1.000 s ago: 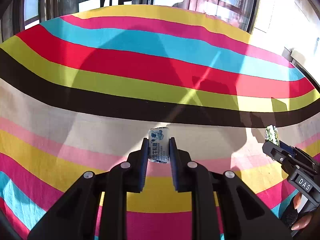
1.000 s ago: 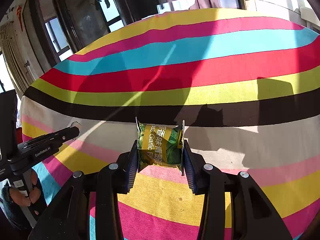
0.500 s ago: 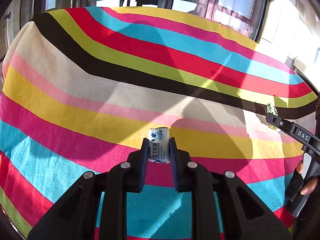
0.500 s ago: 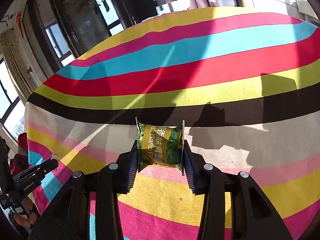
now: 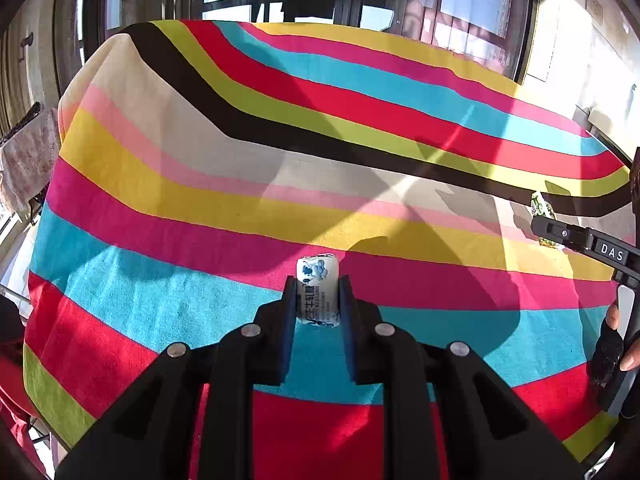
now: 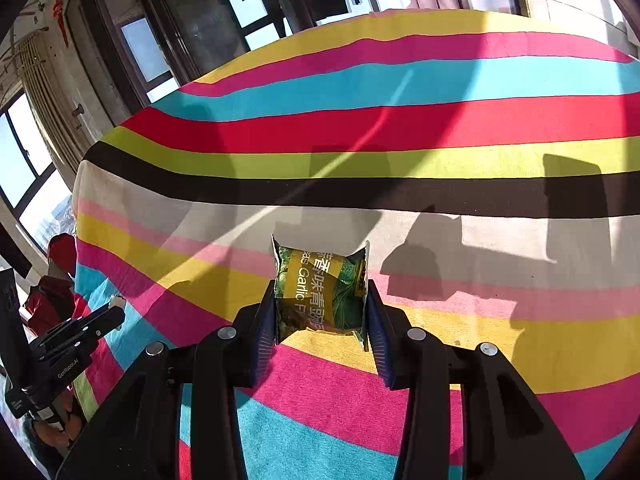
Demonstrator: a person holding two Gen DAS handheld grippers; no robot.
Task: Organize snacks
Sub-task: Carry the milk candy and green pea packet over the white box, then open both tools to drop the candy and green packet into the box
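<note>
A desk (image 5: 132, 200) draped in a cloth of bright stripes stands in hard sunlight, with dark-framed windows behind it.

The left gripper (image 5: 318, 296) is clamped on a small white candy (image 5: 317, 294) with blue print; the candy stands with its long axis running along the fingers, one end poking past the tips, above the magenta and cyan stripes. The right gripper (image 6: 321, 300) is clamped on a green and yellow snack packet (image 6: 320, 294), pinched at its two sealed side edges and bulging between them, its printed lettering running along the fingers; it hangs above the yellow and pink stripes.

Two snacks can be counted, one in each gripper, both clear of the cloth.

The left wrist view alone shows the right gripper from the side at its right edge, the packet only a sliver beyond the tip, with fingertips (image 5: 614, 316) on the handle. The right wrist view alone shows the left gripper low on its left edge and red fabric (image 6: 60, 300) beside it.
</note>
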